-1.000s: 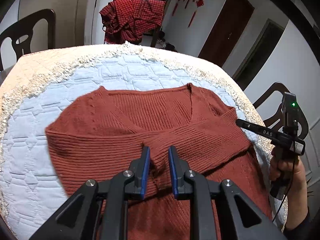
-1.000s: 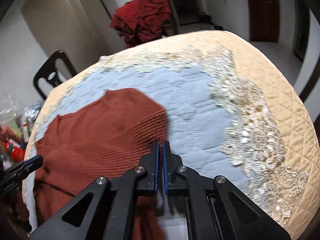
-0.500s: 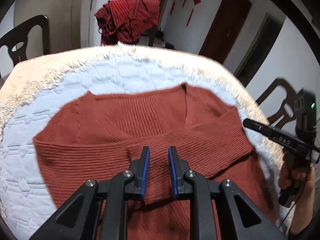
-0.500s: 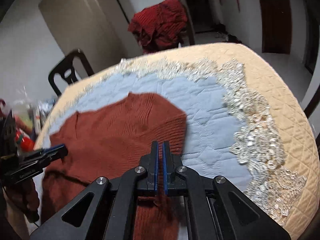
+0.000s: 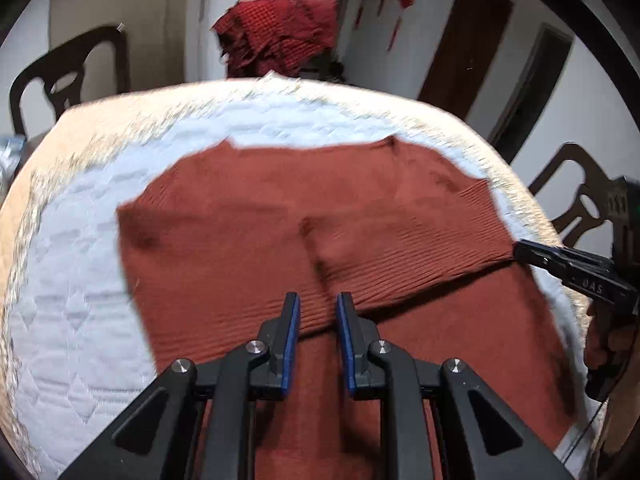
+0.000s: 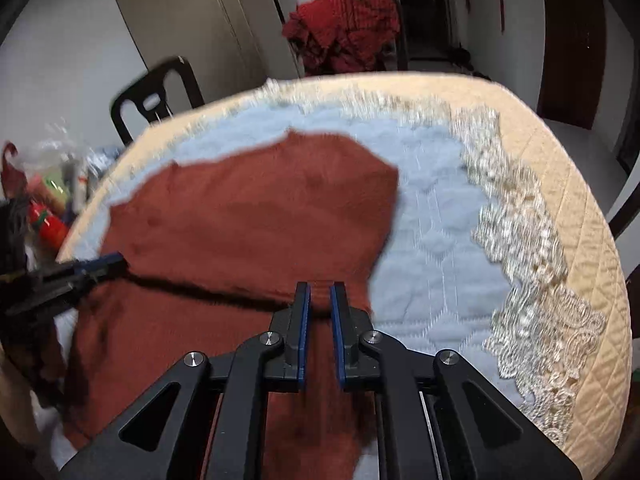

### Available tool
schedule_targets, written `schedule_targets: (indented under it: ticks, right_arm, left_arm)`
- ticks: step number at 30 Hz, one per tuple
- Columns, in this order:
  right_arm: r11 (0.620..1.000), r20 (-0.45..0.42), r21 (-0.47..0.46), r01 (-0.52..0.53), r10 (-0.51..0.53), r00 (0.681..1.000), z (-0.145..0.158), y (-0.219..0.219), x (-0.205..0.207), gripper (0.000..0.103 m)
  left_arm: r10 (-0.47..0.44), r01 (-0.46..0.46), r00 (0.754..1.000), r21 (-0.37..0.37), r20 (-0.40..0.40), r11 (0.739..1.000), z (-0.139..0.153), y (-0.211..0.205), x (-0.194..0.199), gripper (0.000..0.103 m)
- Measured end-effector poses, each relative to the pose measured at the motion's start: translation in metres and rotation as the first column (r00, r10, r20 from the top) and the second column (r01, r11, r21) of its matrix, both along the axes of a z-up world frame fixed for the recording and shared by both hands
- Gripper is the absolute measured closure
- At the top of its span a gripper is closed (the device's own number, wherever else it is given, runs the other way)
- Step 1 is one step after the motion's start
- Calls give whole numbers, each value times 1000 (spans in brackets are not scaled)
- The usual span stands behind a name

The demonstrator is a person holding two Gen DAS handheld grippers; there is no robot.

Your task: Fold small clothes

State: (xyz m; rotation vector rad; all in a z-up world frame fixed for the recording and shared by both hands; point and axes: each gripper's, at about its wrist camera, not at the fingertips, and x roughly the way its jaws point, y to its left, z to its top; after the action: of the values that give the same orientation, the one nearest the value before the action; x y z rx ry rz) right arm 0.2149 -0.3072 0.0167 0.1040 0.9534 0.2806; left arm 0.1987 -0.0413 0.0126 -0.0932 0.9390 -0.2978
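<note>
Two grippers over a half-folded sweater

Left gripper (image 5: 316,308) and right gripper (image 6: 319,300), fingers apart and empty, flank the rust sweater's (image 5: 320,216) folded-over sleeve, running crosswise mid-worktop (image 5: 80,320).

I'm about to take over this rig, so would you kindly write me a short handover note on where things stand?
Left gripper: open, holding nothing, over the sweater's folded edge.
Right gripper: slightly open, holding nothing, at the fold's other end.
Sweater: rust-red knit, lying on the quilted table cover.
Done: one part folded across the body.
Left: further folds, probably; square it up.
</note>
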Motion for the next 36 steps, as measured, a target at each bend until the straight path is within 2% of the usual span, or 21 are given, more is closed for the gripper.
schedule_targets:
  ticks: [2, 6, 8, 10, 17, 20, 22, 30, 36]
  right_arm:
    - [1000, 0, 25, 3, -3, 1000, -4, -1, 1, 93]
    - [1000, 16, 27, 13, -13, 1000, 9, -1, -11, 90]
    - [1000, 36, 23, 1, -2, 999, 17, -1, -23, 84]
    - [999, 53, 41, -10, 8, 999, 24, -4, -38, 83]
    - [995, 82, 90, -31, 24, 996, 35, -6, -82, 81]
    - [992, 98, 118, -43, 32, 995, 38, -8, -106, 66]
    - [990, 107, 134, -51, 37, 994, 39, -11, -124, 64]
    - [985, 54, 170, -13, 4, 999, 15, -33, -186, 61]
    - [981, -1, 195, -2, 3, 1000, -3, -39, -200, 59]
  left_arm:
    - [13, -13, 1000, -28, 0, 1000, 0, 5, 0, 82]
    - [15, -15, 999, -16, 28, 1000, 13, 11, -17, 82]
    - [7, -7, 999, -10, 42, 1000, 18, 18, -32, 80]
    - [16, -16, 999, -4, 49, 1000, 20, 26, -44, 71]
    - [36, -37, 998, 3, 59, 999, 24, 46, -85, 68]
    - [45, -44, 998, -14, 54, 999, 23, 50, -107, 62]
    - [44, -43, 998, -25, 52, 999, 21, 54, -127, 57]
    - [68, -68, 998, -24, -2, 997, 0, 52, -181, 56]
    - [72, -72, 997, -5, -17, 997, -7, 38, -196, 56]
